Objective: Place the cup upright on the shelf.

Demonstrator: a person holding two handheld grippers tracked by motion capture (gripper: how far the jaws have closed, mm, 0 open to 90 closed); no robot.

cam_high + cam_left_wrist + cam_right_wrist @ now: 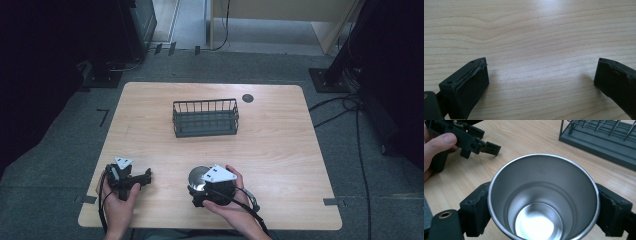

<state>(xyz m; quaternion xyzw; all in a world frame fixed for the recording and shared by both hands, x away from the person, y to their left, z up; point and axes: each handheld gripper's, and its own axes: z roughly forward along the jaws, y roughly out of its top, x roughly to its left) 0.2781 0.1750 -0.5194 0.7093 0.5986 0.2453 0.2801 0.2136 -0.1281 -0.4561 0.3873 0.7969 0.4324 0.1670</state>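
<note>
A light wooden bench point(280, 145) is standing on grey carpet, with a dark wire basket point(205, 118) sitting toward its far side. In the high view, the left gripper point(145, 176) is hovering near the front left edge. In the left gripper view, its jaws are standing spread over bare wood. In the right gripper view, the right gripper point(544, 210) is pinching a steel cup point(543, 197) between its jaws at the bench's near edge.

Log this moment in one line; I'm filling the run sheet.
right gripper: shut on steel cup | left gripper: open, over table | wire basket: empty
</note>
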